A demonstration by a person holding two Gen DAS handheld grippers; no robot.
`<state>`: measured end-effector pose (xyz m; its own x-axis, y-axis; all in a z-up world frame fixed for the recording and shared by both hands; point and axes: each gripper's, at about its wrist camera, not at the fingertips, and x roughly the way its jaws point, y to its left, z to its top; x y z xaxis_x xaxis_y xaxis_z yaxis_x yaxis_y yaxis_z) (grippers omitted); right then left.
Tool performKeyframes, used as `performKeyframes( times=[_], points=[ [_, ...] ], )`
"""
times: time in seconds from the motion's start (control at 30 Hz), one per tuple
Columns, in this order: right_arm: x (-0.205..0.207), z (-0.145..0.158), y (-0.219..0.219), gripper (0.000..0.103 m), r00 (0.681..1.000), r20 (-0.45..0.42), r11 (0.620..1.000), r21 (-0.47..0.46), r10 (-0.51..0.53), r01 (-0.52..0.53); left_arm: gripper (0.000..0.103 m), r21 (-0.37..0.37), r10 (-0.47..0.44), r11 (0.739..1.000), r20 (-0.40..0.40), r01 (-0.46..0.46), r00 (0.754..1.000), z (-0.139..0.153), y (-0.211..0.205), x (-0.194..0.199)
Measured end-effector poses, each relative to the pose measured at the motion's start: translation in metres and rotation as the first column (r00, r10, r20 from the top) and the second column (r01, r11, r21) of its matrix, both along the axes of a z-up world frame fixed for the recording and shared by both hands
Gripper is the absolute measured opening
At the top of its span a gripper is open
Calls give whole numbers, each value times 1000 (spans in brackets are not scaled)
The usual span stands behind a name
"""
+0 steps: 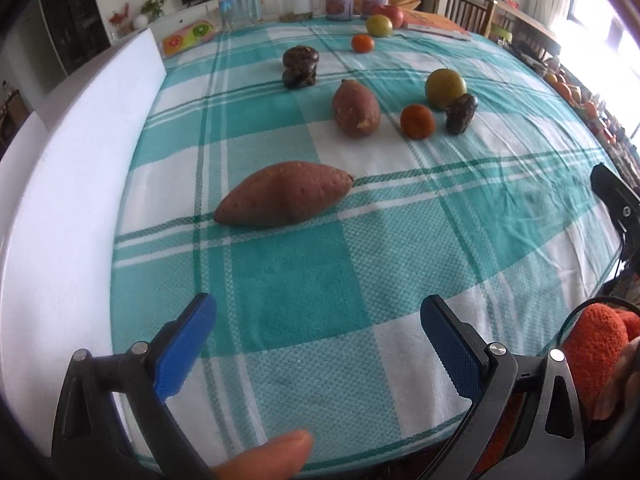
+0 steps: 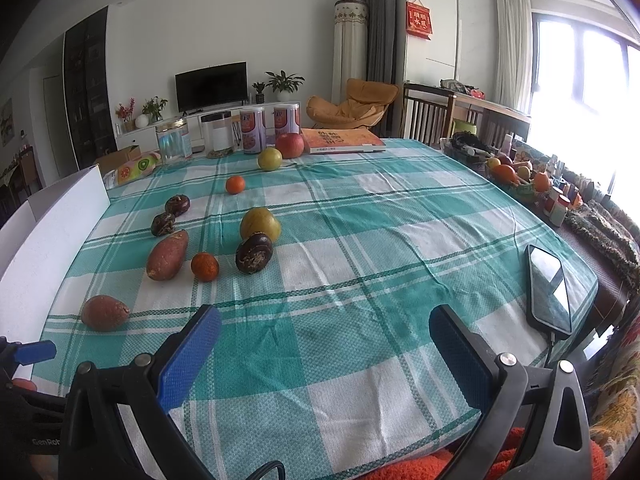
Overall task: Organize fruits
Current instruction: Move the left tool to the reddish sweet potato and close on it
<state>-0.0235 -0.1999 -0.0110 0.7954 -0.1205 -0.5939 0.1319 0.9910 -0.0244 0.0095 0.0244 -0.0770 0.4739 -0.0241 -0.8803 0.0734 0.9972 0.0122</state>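
On the teal checked tablecloth [image 1: 300, 280] lie two sweet potatoes, the near one [image 1: 284, 194] [image 2: 105, 312] and a far one [image 1: 356, 109] [image 2: 167, 255]. Beside them are two small oranges [image 1: 417, 121] [image 2: 205, 266] [image 2: 235, 184], yellow-green fruits [image 1: 445, 89] [image 2: 260, 224] [image 2: 270, 159], dark brown wrinkled fruits [image 1: 300, 67] [image 2: 253, 253] [image 2: 177, 205] and a red apple [image 2: 290, 145]. My left gripper [image 1: 318, 346] is open and empty above the near table edge. My right gripper [image 2: 325, 354] is open and empty, to the right of the left one.
A white board [image 1: 80, 184] stands along the table's left edge. Jars and cans [image 2: 250, 130] and an orange book [image 2: 344, 140] stand at the far edge. A phone [image 2: 549, 292] lies at the right edge. A fruit basket [image 2: 516, 178] sits on a side surface at right.
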Motion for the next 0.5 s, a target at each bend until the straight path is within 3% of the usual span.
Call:
performKeyframes(
  times=[0.13,0.37,0.5],
  points=[
    [4,-3,-1,103,1000,-19,1000,7,-2,2,103,-9,24,1000,-54,-25,998,-18,14,2],
    [6,-3,-1,103,1000,-30,1000,3,-1,1,103,-10,29,1000,21,-29,999,-18,18,-2],
    [7,-5,-6,103,999,-38,1000,26,-2,3,103,-25,-26,999,96,28,995,-20,21,0]
  ],
)
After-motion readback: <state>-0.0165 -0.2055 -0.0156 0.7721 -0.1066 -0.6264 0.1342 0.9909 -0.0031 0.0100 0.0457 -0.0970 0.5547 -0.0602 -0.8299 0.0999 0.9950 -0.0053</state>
